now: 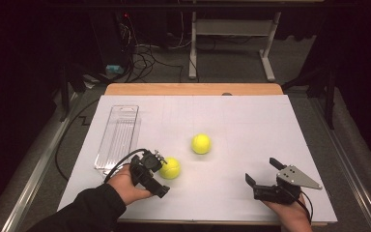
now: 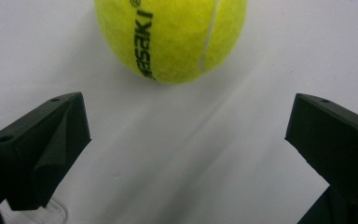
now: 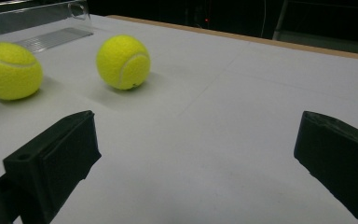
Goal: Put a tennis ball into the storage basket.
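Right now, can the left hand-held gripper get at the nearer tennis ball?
Probably yes. The left hand-held gripper is open, the nearer tennis ball lies just ahead of its jaws, and only bare white table shows between them.

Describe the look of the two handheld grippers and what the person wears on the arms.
Both grippers are black with two blocky, wedge-shaped jaws. The left gripper trails a black cable and its arm wears a black sleeve. The right gripper carries a grey three-cornered plate with small dark holes, also cabled.
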`<state>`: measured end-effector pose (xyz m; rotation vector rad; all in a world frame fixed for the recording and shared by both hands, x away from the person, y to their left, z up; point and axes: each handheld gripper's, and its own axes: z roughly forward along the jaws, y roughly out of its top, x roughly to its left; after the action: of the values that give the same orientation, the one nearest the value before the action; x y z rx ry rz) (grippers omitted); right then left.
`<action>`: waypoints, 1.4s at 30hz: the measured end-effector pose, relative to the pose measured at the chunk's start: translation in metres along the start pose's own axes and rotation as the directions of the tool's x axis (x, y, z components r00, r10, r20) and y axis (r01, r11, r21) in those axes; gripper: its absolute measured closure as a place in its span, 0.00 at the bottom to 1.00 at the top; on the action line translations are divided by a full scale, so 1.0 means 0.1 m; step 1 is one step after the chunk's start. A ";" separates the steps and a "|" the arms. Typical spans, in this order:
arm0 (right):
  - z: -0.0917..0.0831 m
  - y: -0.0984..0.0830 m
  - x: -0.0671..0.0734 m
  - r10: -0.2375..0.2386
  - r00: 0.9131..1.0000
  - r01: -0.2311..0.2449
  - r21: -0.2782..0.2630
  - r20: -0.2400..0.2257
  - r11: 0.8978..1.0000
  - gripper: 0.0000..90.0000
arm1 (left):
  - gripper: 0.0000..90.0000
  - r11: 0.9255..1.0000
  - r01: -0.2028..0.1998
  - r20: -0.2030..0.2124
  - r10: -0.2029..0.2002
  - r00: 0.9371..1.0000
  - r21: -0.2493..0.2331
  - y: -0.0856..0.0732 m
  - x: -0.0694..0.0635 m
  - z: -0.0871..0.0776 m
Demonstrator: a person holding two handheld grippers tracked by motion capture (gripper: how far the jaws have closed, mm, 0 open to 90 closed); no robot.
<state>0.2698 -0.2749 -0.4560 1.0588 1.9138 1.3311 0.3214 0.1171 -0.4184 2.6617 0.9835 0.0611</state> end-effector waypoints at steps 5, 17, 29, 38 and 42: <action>0.00 0.00 0.01 0.001 1.000 -0.001 -0.002 -0.001 1.000 0.00 | 0.01 1.000 0.002 0.004 -0.003 1.000 0.009 0.08 0.03 -0.02; -0.01 0.00 0.00 0.004 1.000 -0.004 -0.003 -0.002 1.000 0.00 | 0.01 0.998 -0.016 0.023 0.014 1.000 0.062 0.35 0.08 0.03; -0.01 0.00 0.00 0.007 1.000 -0.007 0.001 -0.003 1.000 0.00 | 0.07 0.996 0.002 0.041 -0.006 0.999 0.089 0.54 0.11 0.13; -0.01 -0.01 0.00 0.013 1.000 -0.013 0.002 -0.003 1.000 0.00 | 0.24 0.995 -0.005 0.032 0.002 0.999 0.097 0.58 0.10 0.13; -0.01 -0.01 0.00 0.008 1.000 -0.008 0.001 -0.002 1.000 0.00 | 0.29 0.995 -0.005 0.037 0.001 0.999 0.099 0.58 0.10 0.12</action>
<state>0.2694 -0.2757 -0.4564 1.0672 1.9135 1.3365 0.3677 0.0785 -0.4137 2.7439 0.9955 -0.0369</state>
